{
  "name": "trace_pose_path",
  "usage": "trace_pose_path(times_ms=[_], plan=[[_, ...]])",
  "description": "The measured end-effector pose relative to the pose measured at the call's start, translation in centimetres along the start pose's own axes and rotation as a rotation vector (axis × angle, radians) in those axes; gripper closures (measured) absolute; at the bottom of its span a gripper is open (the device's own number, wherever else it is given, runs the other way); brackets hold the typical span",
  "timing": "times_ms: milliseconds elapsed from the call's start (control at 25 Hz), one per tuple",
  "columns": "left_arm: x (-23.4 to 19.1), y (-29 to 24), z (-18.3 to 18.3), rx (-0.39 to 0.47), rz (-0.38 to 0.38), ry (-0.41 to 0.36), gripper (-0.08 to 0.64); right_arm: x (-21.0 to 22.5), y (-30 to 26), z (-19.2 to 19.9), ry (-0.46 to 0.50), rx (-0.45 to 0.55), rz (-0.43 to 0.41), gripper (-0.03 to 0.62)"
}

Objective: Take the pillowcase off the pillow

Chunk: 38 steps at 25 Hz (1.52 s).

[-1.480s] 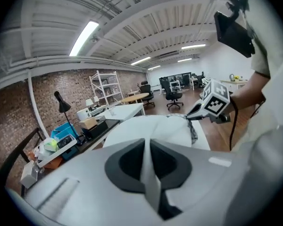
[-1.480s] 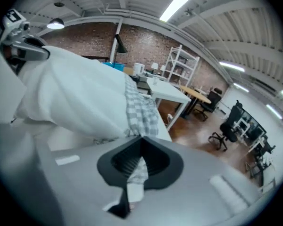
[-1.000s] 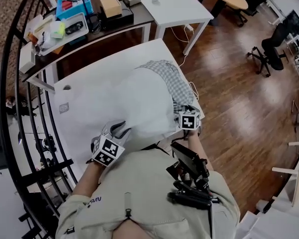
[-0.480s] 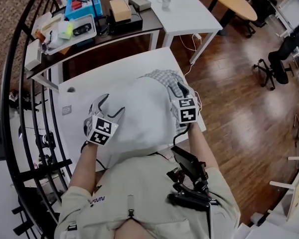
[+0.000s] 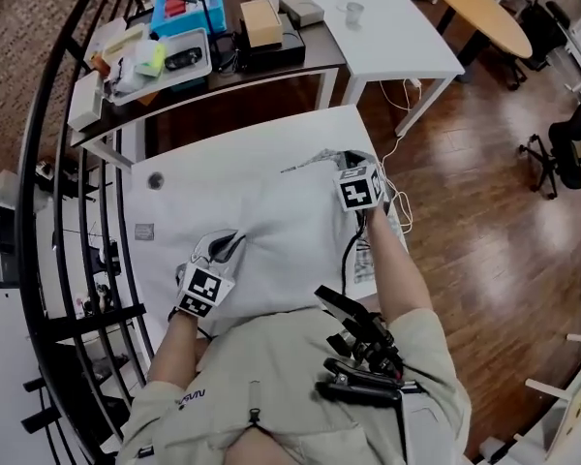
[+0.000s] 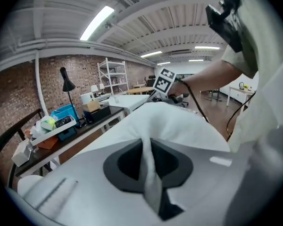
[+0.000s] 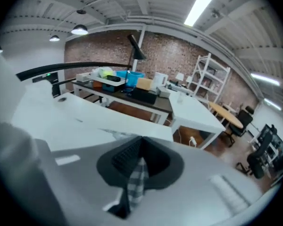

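On the white table [image 5: 179,168], the pillow [image 5: 290,231] is being pinched by the left gripper [image 5: 230,243], the checked pillowcase [image 7: 136,180] by the right gripper [image 5: 351,160], both just closing; brick wall [image 7: 108,55] is being shown only in gripper views.

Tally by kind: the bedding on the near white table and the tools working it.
white pillow: 1
checked pillowcase: 1
hand-held grippers: 2, the left hand-held gripper and the right hand-held gripper; both jaws have just closed, left on the white pillow, right on the checked pillowcase
Total: 4
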<state>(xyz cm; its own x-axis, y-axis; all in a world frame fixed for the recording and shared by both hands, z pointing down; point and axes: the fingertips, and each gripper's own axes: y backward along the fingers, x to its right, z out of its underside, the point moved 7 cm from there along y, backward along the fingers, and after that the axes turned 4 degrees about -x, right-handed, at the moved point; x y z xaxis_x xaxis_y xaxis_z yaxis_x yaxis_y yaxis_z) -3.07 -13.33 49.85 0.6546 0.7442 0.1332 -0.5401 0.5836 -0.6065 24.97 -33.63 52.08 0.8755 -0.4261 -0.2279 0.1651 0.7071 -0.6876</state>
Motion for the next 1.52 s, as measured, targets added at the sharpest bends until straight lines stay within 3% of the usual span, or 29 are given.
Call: trace_pose_path(times_ms=[160,280,400,480,560,640,680,760,880,1080,1200,1400,1520], plan=[[-0.8,1.9,-0.6,0.069,-0.072,0.039,0.528,5.6,-1.6,1.4,-0.119,-0.05,0.177,0.584],[-1.4,1.2,0.0,0.055,-0.106,0.069,0.526,8.0,-3.1,4.2,-0.177,-0.135,0.222,0.584],[-2.1,-0.9,0.6,-0.016,-0.098,0.1,0.496,8.2,-5.0,8.3,-0.219,-0.238,0.162,0.584],[-2.8,-2.3,0.6,-0.06,-0.082,0.114,0.44,7.7,-5.0,10.6,-0.28,-0.285,0.121,0.581],[-3.6,-2.4,-0.4,-0.053,-0.094,0.121,0.384,7.3,-3.4,10.9,-0.348,-0.215,0.092,0.571],[-4.0,-0.6,-2.0,0.004,-0.147,0.126,0.353,7.0,-0.5,9.3,-0.379,-0.033,0.056,0.555],[-3.8,0.7,-2.7,0.042,-0.174,0.131,0.377,6.4,1.3,8.7,-0.382,0.036,0.034,0.555],[-2.5,3.4,-3.7,0.112,-0.208,0.156,0.432,4.5,4.6,9.0,-0.371,0.082,-0.023,0.558],[1.0,5.6,-3.3,0.125,-0.2,0.207,0.551,0.6,8.1,12.1,-0.355,-0.004,-0.108,0.583],[4.3,2.5,2.6,-0.087,-0.14,0.257,0.554,-4.7,7.8,18.3,-0.295,-0.212,-0.182,0.584],[3.7,-0.7,3.8,-0.128,-0.142,0.258,0.554,-4.7,5.1,20.6,-0.281,-0.278,-0.164,0.584],[1.5,-3.8,4.1,-0.121,-0.109,0.261,0.555,-4.2,3.1,20.4,-0.279,-0.272,-0.176,0.583],[0.9,-3.5,3.4,-0.079,-0.1,0.261,0.555,-3.3,6.1,19.2,-0.349,-0.148,-0.146,0.554]])
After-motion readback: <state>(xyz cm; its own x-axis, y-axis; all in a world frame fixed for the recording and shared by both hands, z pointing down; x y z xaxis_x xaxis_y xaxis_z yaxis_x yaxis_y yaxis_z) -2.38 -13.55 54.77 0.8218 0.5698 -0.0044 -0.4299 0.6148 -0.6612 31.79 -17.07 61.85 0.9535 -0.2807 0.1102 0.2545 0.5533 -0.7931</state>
